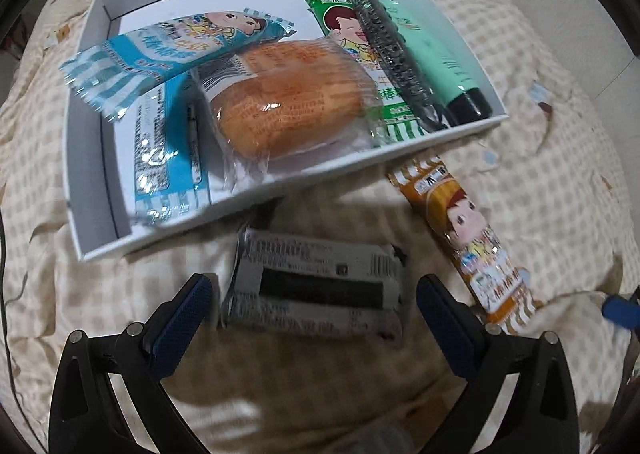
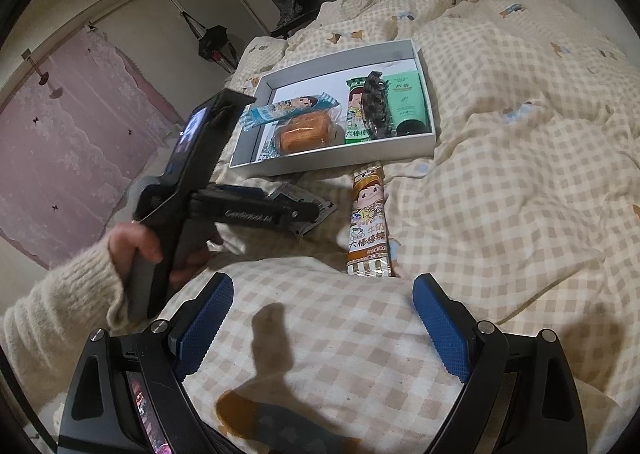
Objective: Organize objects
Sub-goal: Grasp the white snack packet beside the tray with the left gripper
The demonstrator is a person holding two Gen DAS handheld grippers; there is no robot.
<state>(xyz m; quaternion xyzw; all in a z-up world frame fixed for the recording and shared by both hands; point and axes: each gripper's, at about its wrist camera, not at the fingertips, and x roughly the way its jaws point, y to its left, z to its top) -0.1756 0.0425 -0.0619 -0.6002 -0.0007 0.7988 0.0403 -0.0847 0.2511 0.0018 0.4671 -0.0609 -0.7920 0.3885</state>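
Observation:
A white box (image 1: 92, 141) lies on the checked bedspread and holds two blue candy packets (image 1: 168, 49), a wrapped orange bun (image 1: 288, 97), a green candy packet (image 1: 344, 13), a black hair claw (image 1: 392, 57) and a green tube (image 1: 436, 61). A grey-and-black packet (image 1: 316, 290) lies on the bed between the wide-open fingers of my left gripper (image 1: 314, 306). A brown candy packet (image 1: 476, 242) lies to its right, outside the box. My right gripper (image 2: 324, 314) is open and empty above the bedspread, with the brown packet (image 2: 368, 221) beyond it. The left gripper (image 2: 256, 209) also shows in the right wrist view.
The box (image 2: 340, 157) sits mid-bed on the rumpled checked bedspread (image 2: 500, 193). A pink curtain (image 2: 68, 141) and wardrobe doors stand beyond the bed's left side. Clothes lie piled at the far right.

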